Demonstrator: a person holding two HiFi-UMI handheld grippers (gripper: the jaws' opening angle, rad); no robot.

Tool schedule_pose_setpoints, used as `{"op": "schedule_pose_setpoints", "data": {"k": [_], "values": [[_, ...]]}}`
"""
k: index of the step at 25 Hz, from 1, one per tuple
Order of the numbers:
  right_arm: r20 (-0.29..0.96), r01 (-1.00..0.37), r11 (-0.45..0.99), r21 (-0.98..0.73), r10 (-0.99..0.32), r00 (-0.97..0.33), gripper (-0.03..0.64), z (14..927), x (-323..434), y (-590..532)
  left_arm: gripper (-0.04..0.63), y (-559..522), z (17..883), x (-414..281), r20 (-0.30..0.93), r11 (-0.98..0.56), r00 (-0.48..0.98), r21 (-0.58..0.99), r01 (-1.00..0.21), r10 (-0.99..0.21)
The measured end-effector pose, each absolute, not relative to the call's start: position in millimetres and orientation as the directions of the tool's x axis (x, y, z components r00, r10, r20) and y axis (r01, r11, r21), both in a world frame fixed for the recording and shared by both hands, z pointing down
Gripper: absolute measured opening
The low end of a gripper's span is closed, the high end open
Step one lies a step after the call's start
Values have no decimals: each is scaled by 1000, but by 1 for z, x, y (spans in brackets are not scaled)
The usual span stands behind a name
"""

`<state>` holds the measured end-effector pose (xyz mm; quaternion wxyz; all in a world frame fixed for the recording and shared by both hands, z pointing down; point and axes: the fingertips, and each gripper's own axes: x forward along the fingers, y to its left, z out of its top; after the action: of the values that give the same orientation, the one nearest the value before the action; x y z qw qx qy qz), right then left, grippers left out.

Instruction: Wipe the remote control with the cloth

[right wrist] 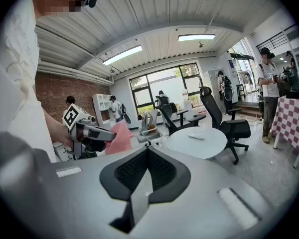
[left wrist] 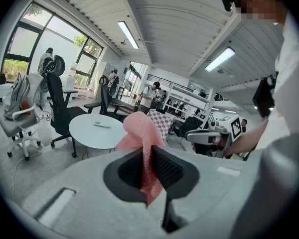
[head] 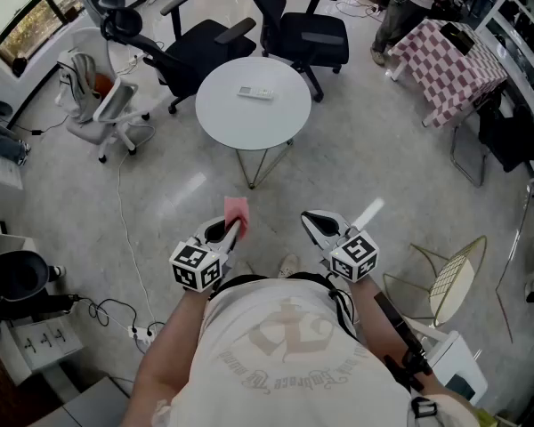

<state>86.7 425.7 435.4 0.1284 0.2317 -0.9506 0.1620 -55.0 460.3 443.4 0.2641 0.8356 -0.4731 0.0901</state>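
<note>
A white remote control (head: 255, 92) lies near the far side of a round white table (head: 227, 118), some way ahead of both grippers. The same remote (left wrist: 101, 125) shows small in the left gripper view, and also in the right gripper view as the remote (right wrist: 196, 137). My left gripper (head: 235, 230) is shut on a pink cloth (head: 237, 210), which sticks up out of its jaws; the cloth (left wrist: 139, 131) fills the middle of the left gripper view. My right gripper (head: 312, 223) is shut with nothing in it, held level with the left one.
Black office chairs (head: 289, 25) stand behind the table, a grey chair (head: 102, 114) at its left. A checkered-cloth table (head: 445, 60) and a person stand at the far right. A wire chair (head: 454, 278) is near my right. Cables and a power strip (head: 141, 332) lie on the floor at left.
</note>
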Motion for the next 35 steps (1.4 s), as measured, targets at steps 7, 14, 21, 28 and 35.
{"op": "schedule_pose_setpoints", "data": {"k": [7,14,21,28,35], "values": [[293,-500,816,-290,-422,-858,6,441,111,396,31,441,452,-36,424,-390,519,356,-849,-742],[327,-484,820,-304,-388,-862,6,458,139,371,31,417,463,-8,457,-349,489,358,-866,-743],[353,-464,826,-319,-351,-867,6,471,162,341,31,397,470,8,487,-293,445,358,-887,-752],[366,-475,818,-326,-354,-861,6,484,159,296,31,361,480,-11,503,-244,412,367,-898,-760],[387,-514,804,-299,-390,-835,6,484,132,234,31,290,494,-34,494,-281,460,395,-875,-738]]}}
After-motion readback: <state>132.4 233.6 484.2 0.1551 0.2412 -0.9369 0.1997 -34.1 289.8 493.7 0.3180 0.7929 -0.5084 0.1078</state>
